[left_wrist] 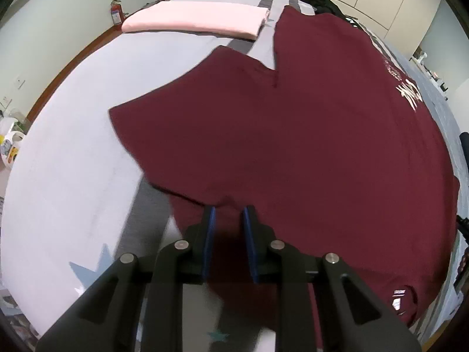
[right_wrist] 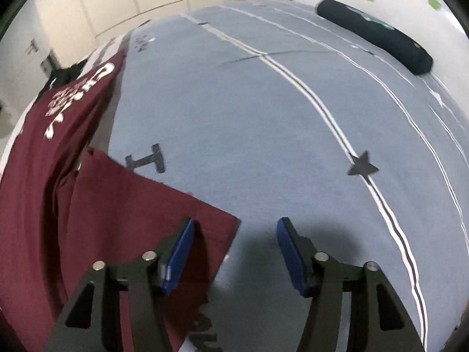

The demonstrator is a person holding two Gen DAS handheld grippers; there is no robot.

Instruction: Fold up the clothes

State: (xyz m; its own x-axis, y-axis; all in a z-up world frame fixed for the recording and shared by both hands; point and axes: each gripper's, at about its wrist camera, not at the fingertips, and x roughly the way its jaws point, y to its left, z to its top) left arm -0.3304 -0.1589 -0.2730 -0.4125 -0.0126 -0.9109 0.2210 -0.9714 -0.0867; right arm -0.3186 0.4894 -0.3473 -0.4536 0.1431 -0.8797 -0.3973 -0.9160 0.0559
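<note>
Left tongs (left_wrist: 228, 209): blue pads stand a little apart, with dark-red cotton T-shirt w/ white lettering (left_wrist: 293, 135) under and between them. Pads don't look pressed on the cloth, so I read them as slackly apart, not clamped. Most of the shirt lies spread flat ahead and to the right of these tongs on the pale grey-blue bed sheet w/ stripes and stars (left_wrist: 73, 161). A sleeve points away toward a folded pale-pink garment (left_wrist: 196, 19) far ahead, apart from the shirt.

Right tongs (right_wrist: 236, 227): clearly apart, nothing held. Left pad sits over the shirt's corner, the right one over bare sheet; the hem corner ends between the 2 pads.

Doing it well, imo: if the next fold starts here, each pair of tongs should bite the cloth edge squarely, both layers, before lifting; the right tongs need to shift left so the corner sits properly between the pads. Lift both sides together, keep the edge taut, else the fold goes skewed.

Views: left wrist cam alone shows the whole shirt body, the pink stack and a red fire extinguisher (left_wrist: 116, 11) by the wall. Right wrist cam alone shows the free corner, the open sheet to the right and a dark navy bolster pillow (right_wrist: 378, 35) far ahead-right.
</note>
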